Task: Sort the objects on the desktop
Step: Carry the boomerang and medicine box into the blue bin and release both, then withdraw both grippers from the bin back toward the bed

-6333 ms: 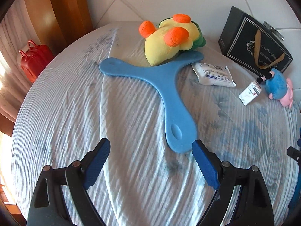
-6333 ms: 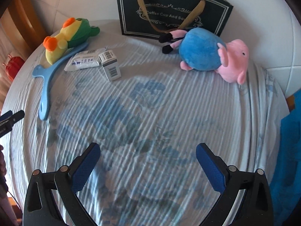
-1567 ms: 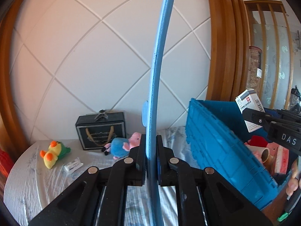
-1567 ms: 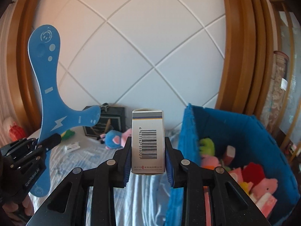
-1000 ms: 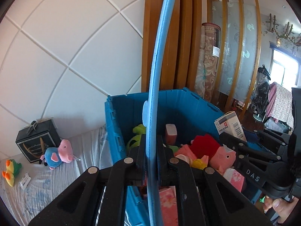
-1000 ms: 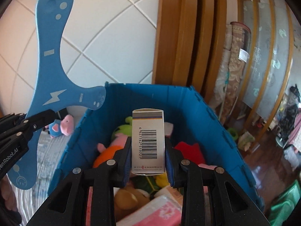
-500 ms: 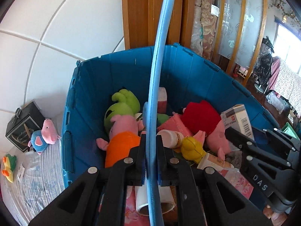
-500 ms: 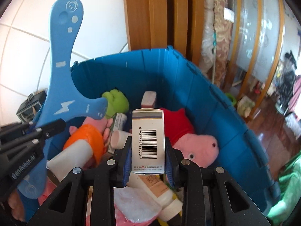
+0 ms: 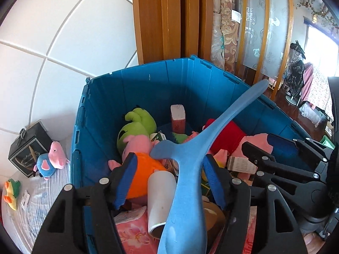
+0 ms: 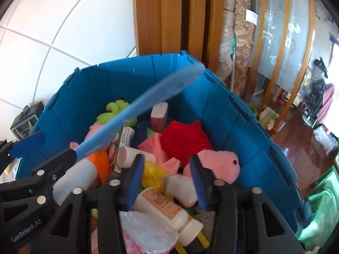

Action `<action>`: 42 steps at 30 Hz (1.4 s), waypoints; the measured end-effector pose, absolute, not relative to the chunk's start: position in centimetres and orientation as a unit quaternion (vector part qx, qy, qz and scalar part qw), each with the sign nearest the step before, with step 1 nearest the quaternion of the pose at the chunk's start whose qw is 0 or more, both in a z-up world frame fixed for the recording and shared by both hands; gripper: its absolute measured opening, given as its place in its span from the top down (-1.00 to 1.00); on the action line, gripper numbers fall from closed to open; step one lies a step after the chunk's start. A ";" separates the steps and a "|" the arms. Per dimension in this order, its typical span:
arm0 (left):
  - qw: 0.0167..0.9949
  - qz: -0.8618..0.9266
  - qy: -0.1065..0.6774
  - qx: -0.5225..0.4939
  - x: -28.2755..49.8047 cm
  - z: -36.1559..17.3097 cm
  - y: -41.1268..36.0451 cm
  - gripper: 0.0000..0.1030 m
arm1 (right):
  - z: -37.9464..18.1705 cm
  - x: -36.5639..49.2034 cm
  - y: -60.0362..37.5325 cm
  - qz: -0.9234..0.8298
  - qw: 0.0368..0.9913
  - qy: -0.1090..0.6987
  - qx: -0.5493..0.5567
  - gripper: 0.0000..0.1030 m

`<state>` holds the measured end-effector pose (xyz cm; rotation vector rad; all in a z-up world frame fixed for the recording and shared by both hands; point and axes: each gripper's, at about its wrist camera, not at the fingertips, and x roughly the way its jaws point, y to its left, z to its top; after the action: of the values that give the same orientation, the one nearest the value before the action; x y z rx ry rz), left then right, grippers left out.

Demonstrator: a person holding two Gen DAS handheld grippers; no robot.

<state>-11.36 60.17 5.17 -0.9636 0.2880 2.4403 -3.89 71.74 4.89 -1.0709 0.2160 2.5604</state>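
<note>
The blue three-armed boomerang (image 9: 190, 158) tilts loose between the open fingers of my left gripper (image 9: 169, 180), over the blue storage bin (image 9: 137, 84). It appears blurred in the right wrist view (image 10: 135, 110). My right gripper (image 10: 167, 180) is open and empty above the bin (image 10: 243, 131). The small barcode box (image 9: 239, 163) lies among the toys below it; in the right wrist view it shows between the fingers (image 10: 180, 187). The right gripper's fingers (image 9: 254, 150) show at the right of the left wrist view.
The bin holds plush toys, a red and pink pig plush (image 10: 201, 148), bottles (image 10: 161, 205) and a white cylinder (image 9: 161, 192). On the bed at left remain a black gift bag (image 9: 25, 148), a blue pig plush (image 9: 50, 158), a yellow duck plush (image 9: 11, 192) and a white packet (image 9: 25, 199).
Both grippers have opened over the bin. The boomerang has tipped over to the right out of the left grip. The barcode box has dropped from the right gripper among the toys.
</note>
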 end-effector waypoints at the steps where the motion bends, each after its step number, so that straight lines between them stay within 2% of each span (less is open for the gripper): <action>1: 0.246 0.898 0.105 -0.351 -11.2 5.3 60.3 -0.23 | 4.9 -3.8 71.9 0.904 0.182 0.080 -0.378 -0.18; 5: 0.244 0.901 0.102 -0.343 -10.8 5.8 60.0 -0.23 | 4.9 -3.8 72.0 0.902 0.191 0.082 -0.378 -0.38; 8: 0.242 0.905 0.103 -0.336 -10.4 6.3 59.6 -0.23 | 5.1 -3.7 72.1 0.900 0.200 0.088 -0.377 -0.81; 10: 0.245 0.905 0.102 -0.331 -9.9 6.8 59.0 -0.23 | 5.3 -3.4 72.3 0.901 0.203 0.094 -0.373 -0.99; 16: 0.253 0.916 0.090 -0.299 -7.7 8.3 56.5 -0.24 | 4.8 -1.4 71.3 0.894 0.226 0.057 -0.383 -1.00; 25: 0.239 0.934 0.073 -0.257 -4.1 9.7 52.0 -0.30 | 7.9 3.4 68.1 0.922 0.219 0.044 -0.316 -1.00; 35: 0.175 0.963 -0.009 -0.204 -2.6 9.1 39.7 -0.31 | 10.0 4.0 58.9 0.960 0.121 0.038 -0.251 -1.00; 42: 0.101 0.962 -0.017 -0.254 -4.2 5.4 28.7 -0.31 | 10.2 1.3 50.0 0.970 0.038 0.022 -0.239 -1.00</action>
<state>-4.16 28.69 5.36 -0.7515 -0.0512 2.8410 1.29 50.00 10.16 -0.7343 0.0675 2.9753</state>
